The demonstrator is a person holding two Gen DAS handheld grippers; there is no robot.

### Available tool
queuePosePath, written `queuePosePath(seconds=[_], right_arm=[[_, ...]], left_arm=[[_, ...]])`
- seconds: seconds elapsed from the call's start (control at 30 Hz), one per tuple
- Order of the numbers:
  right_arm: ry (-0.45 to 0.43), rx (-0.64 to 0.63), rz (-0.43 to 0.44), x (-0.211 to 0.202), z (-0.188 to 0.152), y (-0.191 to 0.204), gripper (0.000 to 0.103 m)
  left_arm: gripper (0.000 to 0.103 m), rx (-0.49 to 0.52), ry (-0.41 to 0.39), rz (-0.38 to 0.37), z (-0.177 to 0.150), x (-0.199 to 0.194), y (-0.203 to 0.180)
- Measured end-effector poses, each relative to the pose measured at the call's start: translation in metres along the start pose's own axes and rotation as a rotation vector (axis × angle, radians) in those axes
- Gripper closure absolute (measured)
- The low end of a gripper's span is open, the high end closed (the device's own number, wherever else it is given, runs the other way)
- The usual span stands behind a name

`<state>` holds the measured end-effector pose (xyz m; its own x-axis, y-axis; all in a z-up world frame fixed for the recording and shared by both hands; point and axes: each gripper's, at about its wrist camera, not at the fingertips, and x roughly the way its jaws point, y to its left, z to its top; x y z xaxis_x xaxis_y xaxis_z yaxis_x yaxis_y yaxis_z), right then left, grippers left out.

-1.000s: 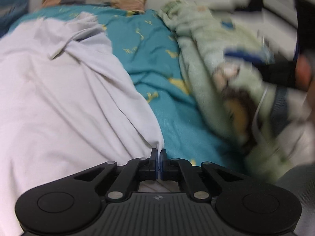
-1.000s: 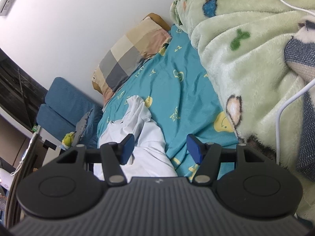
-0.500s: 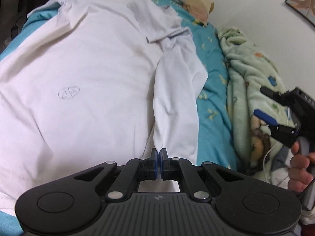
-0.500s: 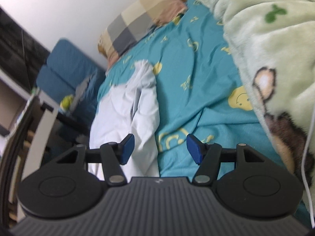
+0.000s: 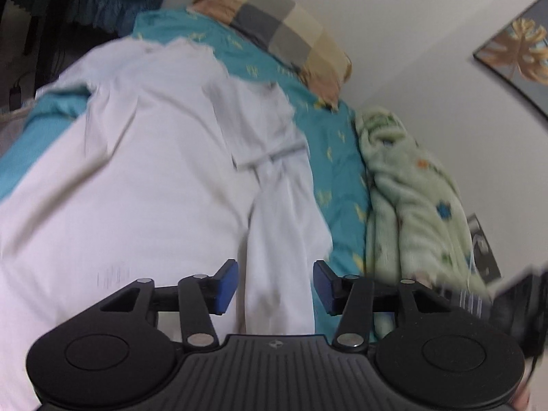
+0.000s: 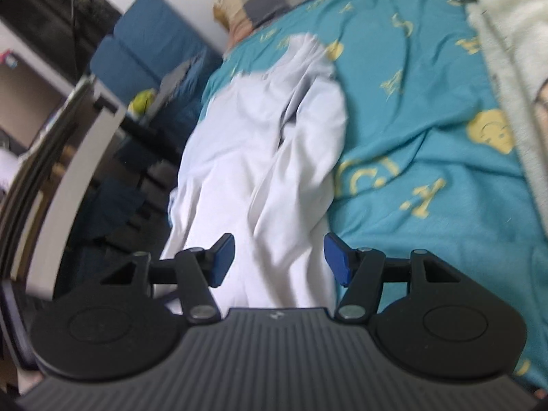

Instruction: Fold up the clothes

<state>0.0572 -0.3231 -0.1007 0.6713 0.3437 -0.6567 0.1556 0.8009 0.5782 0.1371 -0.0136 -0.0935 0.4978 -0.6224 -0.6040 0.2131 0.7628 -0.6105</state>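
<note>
A white shirt (image 5: 137, 178) lies spread on the teal bedsheet (image 5: 339, 144), its right side folded inward into a long band (image 5: 284, 226). My left gripper (image 5: 276, 287) hovers over the near end of that band; its jaws are opening, the blue pads stand apart and the cloth lies loose beneath them. In the right wrist view the same white shirt (image 6: 260, 157) lies on the teal bedsheet (image 6: 428, 130). My right gripper (image 6: 279, 258) is open above the shirt's near edge, with nothing pinched.
A checked pillow (image 5: 284, 30) lies at the head of the bed. A pale green fleece blanket (image 5: 414, 191) is bunched along the right side by the wall. A blue chair (image 6: 150, 44) and white furniture (image 6: 78, 164) stand past the bed's left edge.
My left gripper was shut on the shirt's edge and carried it left over the shirt; now its jaws are apart and the cloth lies released. The right gripper swung toward the shirt, staying open.
</note>
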Motion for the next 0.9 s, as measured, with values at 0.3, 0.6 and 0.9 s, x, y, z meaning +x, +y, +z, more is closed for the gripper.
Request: queuePosePath(seconds=[0.3, 0.6, 0.9], right_arm=[[0.087, -0.205, -0.010, 0.029, -0.020, 0.026, 0.042], [0.187, -0.272, -0.075, 0.067, -0.030, 0.017, 0.077], [0.290, -0.229, -0.047, 0.073, -0.039, 0.008, 0.097]], left_arm=[[0.035, -0.002, -0.080, 0.138, 0.125, 0.140, 0.006], [0.069, 0.063, -0.031, 0.270, 0.168, 0.264, 0.009], [0.096, 0.289, -0.078, 0.367, 0.211, 0.266, -0.034]])
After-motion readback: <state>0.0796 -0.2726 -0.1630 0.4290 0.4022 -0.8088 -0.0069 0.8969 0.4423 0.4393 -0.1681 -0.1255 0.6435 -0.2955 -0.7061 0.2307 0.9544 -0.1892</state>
